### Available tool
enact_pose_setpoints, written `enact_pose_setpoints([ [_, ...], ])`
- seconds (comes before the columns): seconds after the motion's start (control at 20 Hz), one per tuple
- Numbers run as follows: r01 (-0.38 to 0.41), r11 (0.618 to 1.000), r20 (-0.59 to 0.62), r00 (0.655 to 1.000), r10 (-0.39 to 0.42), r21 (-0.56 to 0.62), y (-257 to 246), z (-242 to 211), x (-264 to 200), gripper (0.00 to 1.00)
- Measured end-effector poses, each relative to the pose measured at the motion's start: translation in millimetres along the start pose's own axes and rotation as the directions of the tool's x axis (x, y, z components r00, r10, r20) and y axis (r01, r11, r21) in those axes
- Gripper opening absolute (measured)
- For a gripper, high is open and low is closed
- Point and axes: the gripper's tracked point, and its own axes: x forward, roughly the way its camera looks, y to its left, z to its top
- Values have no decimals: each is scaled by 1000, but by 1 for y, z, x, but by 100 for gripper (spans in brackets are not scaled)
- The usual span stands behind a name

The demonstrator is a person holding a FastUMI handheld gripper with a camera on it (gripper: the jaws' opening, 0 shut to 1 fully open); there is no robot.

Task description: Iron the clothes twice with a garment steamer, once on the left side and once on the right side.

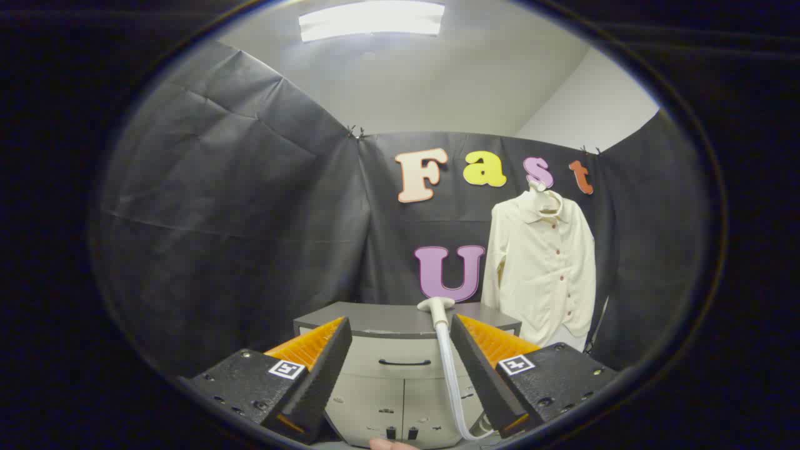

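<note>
Tool [400, 369] fingers spread apart, nothing btwn them. Just ahead: grey cabinet [406, 356] w/ drawer handle. Steamer head [435, 306] lies on cabinet top near the right finger, its white hose [451, 387] running down cabinet front. Cream shirt [542, 262] hangs on a hanger beyond cabinet, to the right, against booth wall.

shirts hanging: 1 [542, 269] | steamer heads resting on desk: 1 [436, 306] | hoses trailing: 1 [451, 381] | desks standing: 1 [375, 320] | claws gaping: 1 [400, 369] | ceiling lights glowing: 1 [372, 19]
</note>
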Motion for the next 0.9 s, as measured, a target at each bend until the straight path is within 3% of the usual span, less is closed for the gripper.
enact_pose_setpoints([
  [0.9,6,1000,-40,999,-5,16,-9,-16,14,97],
])
